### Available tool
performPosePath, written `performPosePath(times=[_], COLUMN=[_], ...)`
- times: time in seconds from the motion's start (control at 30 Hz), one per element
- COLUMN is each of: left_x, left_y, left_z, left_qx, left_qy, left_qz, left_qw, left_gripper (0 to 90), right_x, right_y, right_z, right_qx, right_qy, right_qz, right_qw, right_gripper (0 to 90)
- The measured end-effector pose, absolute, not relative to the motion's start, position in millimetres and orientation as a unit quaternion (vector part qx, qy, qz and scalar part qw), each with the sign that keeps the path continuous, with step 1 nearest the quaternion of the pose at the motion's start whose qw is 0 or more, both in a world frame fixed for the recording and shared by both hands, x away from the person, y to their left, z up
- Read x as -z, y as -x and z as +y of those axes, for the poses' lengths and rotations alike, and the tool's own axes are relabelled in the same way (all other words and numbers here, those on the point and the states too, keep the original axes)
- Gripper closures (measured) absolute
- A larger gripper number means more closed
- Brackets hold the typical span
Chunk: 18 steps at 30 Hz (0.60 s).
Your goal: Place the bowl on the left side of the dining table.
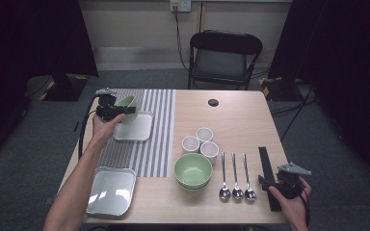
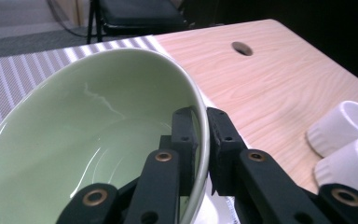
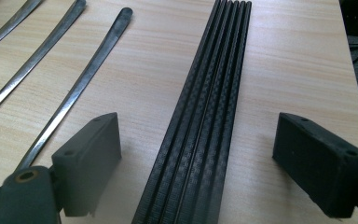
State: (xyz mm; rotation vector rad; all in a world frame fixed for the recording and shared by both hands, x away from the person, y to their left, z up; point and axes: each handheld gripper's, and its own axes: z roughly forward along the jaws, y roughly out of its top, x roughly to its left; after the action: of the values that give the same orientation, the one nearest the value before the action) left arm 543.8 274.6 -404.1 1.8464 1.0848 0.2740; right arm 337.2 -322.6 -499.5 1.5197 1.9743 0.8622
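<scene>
Currently, left gripper pinches green bowl rim over tray at ten o'clock — I set it down next; right gripper gapes, empty, astride black sticks.

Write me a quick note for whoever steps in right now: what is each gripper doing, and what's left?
Left gripper: shut on the rim of a green bowl, tilted, above the far metal tray on the striped mat.
Right gripper: open, resting astride the black chopsticks.
Done: bowl lifted.
Left: probably set it down on the tray. Second green bowl, near tray, three cups and three spoons are untouched.
</scene>
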Motion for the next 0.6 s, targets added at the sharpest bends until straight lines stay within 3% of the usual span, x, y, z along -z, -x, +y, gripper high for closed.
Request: performPosePath(times=[0.6], left_x=[435.6], left_y=[-547.5], left_z=[266.0], left_qx=[-0.101], left_qy=[-0.764], left_qz=[0.45], left_qw=[0.451], left_gripper=[83.0], right_x=[499.5], right_y=[-337.4], right_z=[-322.7], right_qx=[-0.317], right_qy=[-0.558], right_qz=[0.726], right_qw=[0.25], right_gripper=[14.1])
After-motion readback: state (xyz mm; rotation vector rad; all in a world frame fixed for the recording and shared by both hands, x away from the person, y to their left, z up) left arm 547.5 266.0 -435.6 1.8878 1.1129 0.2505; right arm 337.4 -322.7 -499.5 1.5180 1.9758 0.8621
